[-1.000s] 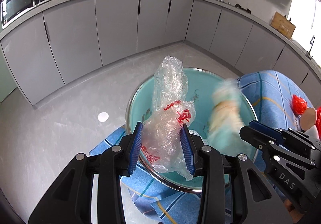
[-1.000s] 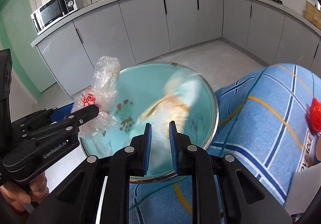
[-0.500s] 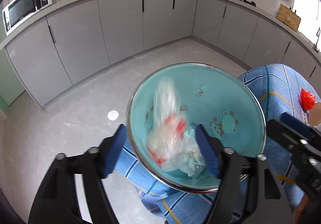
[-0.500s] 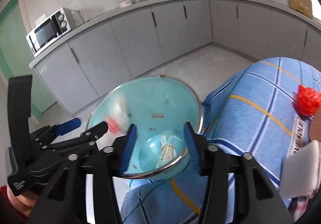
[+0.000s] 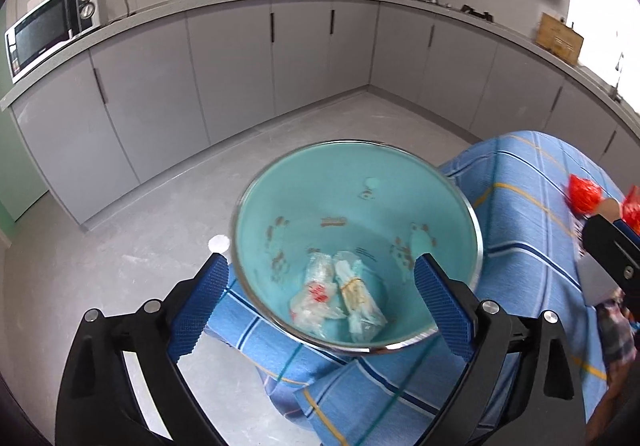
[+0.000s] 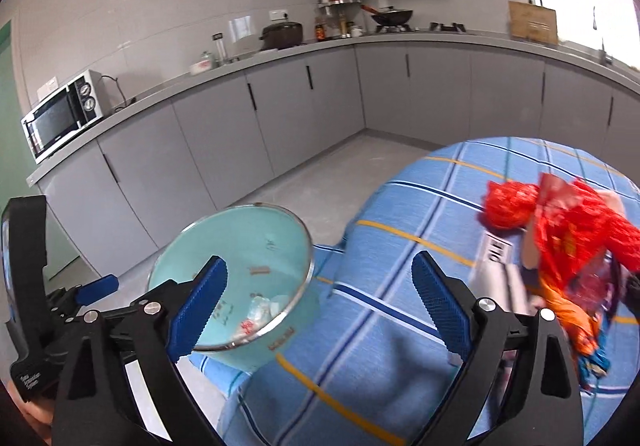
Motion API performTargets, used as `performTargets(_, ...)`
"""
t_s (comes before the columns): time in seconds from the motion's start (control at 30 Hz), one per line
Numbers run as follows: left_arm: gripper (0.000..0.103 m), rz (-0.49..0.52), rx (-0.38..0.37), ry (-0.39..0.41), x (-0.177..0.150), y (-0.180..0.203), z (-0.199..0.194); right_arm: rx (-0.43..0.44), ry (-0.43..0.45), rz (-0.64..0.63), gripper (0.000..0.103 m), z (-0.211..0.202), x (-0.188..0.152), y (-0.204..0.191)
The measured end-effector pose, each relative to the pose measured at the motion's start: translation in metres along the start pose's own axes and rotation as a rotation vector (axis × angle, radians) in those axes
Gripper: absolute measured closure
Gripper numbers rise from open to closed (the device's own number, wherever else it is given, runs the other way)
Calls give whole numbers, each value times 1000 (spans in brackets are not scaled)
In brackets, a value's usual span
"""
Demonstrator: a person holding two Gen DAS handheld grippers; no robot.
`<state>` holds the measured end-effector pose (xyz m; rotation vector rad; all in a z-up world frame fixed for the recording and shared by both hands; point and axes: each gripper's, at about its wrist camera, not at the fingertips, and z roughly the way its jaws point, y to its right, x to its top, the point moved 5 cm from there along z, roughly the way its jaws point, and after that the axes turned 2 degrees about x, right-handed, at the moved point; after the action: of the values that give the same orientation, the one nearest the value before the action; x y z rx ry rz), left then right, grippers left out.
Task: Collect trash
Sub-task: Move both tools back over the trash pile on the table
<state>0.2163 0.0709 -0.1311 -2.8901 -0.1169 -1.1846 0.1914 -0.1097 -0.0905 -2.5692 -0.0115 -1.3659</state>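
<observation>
A teal bowl with a steel rim (image 5: pixel 460 190) stands at the corner of a table under a blue checked cloth (image 5: pixel 528 214). A clear plastic bag with red print (image 5: pixel 316 294) and a pale crumpled wrapper (image 5: pixel 360 298) lie in its bottom. My left gripper (image 5: pixel 320 302) is open and empty above the bowl. My right gripper (image 6: pixel 320 302) is open and empty, over the cloth to the right of the bowl (image 6: pixel 192 262). A pile of red wrappers and bags (image 6: pixel 560 222) lies on the cloth at the right; it also shows in the left wrist view (image 5: pixel 584 194).
The table's corner drops to a grey floor (image 5: pixel 140 246) on the left. Grey cabinets (image 5: pixel 232 62) run round the room with a microwave (image 5: pixel 44 30) on the counter. A white box (image 6: pixel 496 278) lies beside the red pile.
Both grippers opened and let go: the clear bag and the pale wrapper dropped into the bowl. Both grippers drew back and up. The right one swung right toward the red pile.
</observation>
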Motion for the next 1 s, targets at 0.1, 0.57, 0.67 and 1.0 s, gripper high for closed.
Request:
performTargets(0.1,10,19,-25,6,-5,14,-8,-8,-2,16,11,-13,-3,7)
performTargets(0.57,10,163,-186,27,-22,111,-42,-196,147,113,11,-108,-14,101)
performTargets(0.67,10,186,-225,18,-27,132,-47,-251,140,163,11,-122,-26,132)
performTargets(1.0,15,247,-372,-28,-45,196,-65,-376,113,248,12,-154,-52,198)
